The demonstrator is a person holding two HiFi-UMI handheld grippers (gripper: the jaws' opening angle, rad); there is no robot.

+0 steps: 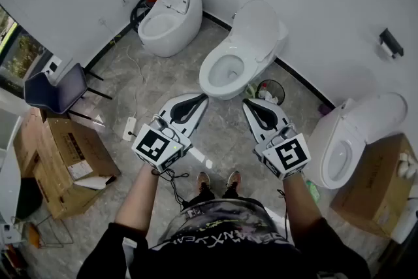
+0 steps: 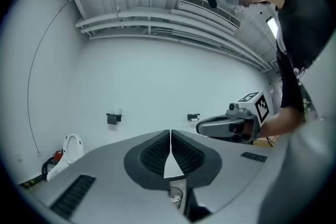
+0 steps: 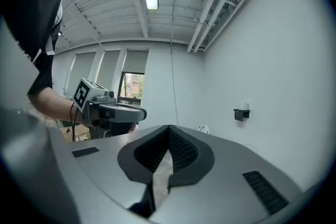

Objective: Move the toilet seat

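The middle white toilet [image 1: 225,72] stands straight ahead in the head view, its lid [image 1: 258,23] raised toward the wall and the bowl showing. My left gripper [image 1: 200,100] hangs in the air just short of the bowl's near left edge, jaws shut and empty. My right gripper [image 1: 249,103] is held beside it, near the bowl's right edge, also shut with nothing in it. Neither touches the toilet. In the left gripper view the pads [image 2: 157,152] meet in a closed line, and the right gripper [image 2: 231,126] shows beyond. The right gripper view shows closed pads [image 3: 181,152] and the left gripper [image 3: 110,110].
A second toilet [image 1: 166,16] with its lid up stands at the back left, a third [image 1: 346,140] at the right. A small bin [image 1: 270,89] sits beside the middle toilet. Cardboard boxes [image 1: 65,160] and a chair [image 1: 59,88] are at left, another box [image 1: 379,186] at right.
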